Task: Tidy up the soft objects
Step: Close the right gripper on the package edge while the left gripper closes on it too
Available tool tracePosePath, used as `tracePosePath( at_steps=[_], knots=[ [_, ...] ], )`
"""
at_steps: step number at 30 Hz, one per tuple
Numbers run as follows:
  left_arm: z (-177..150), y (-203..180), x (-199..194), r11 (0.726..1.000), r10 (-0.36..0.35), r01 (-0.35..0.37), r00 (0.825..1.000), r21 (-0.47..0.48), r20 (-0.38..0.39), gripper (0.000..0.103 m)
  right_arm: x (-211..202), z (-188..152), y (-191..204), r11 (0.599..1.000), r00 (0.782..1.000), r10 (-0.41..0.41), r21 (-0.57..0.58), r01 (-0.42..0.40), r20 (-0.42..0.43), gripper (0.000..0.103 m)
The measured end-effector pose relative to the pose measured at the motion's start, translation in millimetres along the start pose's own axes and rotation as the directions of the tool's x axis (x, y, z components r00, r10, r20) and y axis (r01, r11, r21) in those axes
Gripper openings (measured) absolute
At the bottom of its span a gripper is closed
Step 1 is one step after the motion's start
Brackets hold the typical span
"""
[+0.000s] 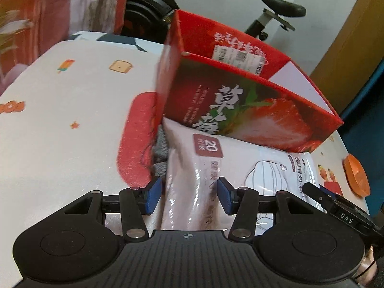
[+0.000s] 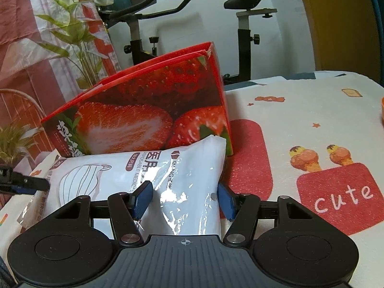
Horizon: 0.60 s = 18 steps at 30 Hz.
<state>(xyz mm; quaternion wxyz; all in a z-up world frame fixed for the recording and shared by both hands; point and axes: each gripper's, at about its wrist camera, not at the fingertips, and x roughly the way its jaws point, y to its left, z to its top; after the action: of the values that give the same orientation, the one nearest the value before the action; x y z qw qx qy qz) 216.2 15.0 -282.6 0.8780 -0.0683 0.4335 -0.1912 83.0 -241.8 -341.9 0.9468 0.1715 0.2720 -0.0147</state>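
Left wrist view | we had both grippers, left [image 1: 189,195] and right [image 2: 184,198], clamped on the mask pack [image 1: 192,187] | slick film could slip; pack might snag the strawberry box [image 1: 252,110] rim

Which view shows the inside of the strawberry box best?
The left wrist view. It looks down past the near wall of the strawberry box to its white inner wall and a labelled flap. The right wrist view shows only the box's outer printed faces, with the mask pack leaning on it.
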Motion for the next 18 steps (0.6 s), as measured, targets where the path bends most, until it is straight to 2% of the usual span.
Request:
tracePosePath(
  at_steps=[7, 16, 17, 18],
  knots=[
    [1.4, -8.3, 12.1, 0.999, 0.009, -0.006, 0.998, 0.042, -0.055, 0.051, -0.2, -0.5, 1.9, 1.0, 1.0, 0.006, -0.015, -0.006, -0.002, 0.056],
    [-2.0, -8.2, 9.8, 1.0, -0.009, 0.009, 0.998, -0.007, -0.063, 0.051, -1.3, 0.5, 4.7, 0.999, 0.999, 0.03, -0.023, -0.031, -0.035, 0.055],
    [-1.1, -8.8, 8.1, 1.0, -0.015, 0.015, 0.998, -0.007, -0.062, 0.05, -2.7, 0.6, 5.2, 0.999, 0.999, 0.03, -0.024, -0.031, -0.043, 0.05],
    [-0.8, -9.6, 6.5, 1.0, -0.021, 0.02, 0.998, -0.005, -0.06, 0.05, -5.3, 0.6, 5.4, 0.999, 0.998, 0.035, -0.022, -0.036, -0.047, 0.037]
  ],
)
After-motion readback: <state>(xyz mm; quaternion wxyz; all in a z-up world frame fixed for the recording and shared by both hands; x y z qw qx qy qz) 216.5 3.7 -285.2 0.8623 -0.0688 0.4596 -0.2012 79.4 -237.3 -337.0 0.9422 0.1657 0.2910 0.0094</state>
